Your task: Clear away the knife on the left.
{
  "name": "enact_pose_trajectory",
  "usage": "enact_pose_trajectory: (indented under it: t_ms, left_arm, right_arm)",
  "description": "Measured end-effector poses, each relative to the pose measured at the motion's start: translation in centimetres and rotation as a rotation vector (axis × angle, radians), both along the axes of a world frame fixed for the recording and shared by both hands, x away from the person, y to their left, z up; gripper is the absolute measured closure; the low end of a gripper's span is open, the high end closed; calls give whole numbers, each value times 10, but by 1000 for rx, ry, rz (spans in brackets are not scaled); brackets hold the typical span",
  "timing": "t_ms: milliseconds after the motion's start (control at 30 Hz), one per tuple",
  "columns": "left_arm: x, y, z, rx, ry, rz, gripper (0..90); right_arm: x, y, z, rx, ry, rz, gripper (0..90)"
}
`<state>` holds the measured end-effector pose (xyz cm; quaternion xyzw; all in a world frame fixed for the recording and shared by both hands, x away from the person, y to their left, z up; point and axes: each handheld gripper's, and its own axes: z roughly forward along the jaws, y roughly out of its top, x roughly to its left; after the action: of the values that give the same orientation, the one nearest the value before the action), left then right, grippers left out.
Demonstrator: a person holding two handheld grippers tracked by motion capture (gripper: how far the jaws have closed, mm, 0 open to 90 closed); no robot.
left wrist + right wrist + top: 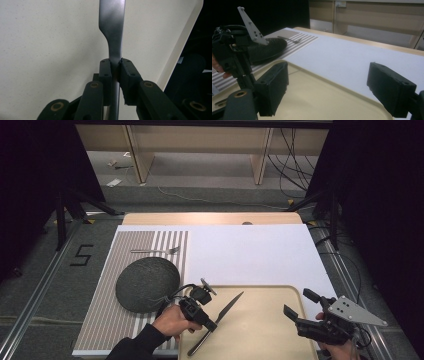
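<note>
High view: knife lies slanted on the cream tray at the table's near edge, its handle clamped by the left hand-held gripper, while the right hand-held gripper hovers wide open, empty, over the tray's right rim.

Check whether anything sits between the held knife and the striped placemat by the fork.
The dark round plate lies on the striped placemat, between the knife in the left hand-held gripper and the fork.
</note>
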<state>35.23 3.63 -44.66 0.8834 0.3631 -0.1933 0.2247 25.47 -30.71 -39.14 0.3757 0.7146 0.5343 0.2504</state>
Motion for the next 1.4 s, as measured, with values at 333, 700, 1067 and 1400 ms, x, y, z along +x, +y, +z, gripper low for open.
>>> enact_pose_trajectory:
  t_ms: [333,700,1067,1400]
  left_arm:
    - [1,-5,-14,86,-13,7,797]
    - [-3,-6,-12,61,-56,-2,726]
    - [-11,-28,6,-10,-292,-46,446]
    - [-17,-64,-14,110,-365,-180,881]
  right_arm:
    - [-1,0,1,0,0,3,185]
    - [-1,0,1,-2,1,4,187]
    - [0,0,0,1,4,4,187]
    - [0,0,0,2,3,5,188]
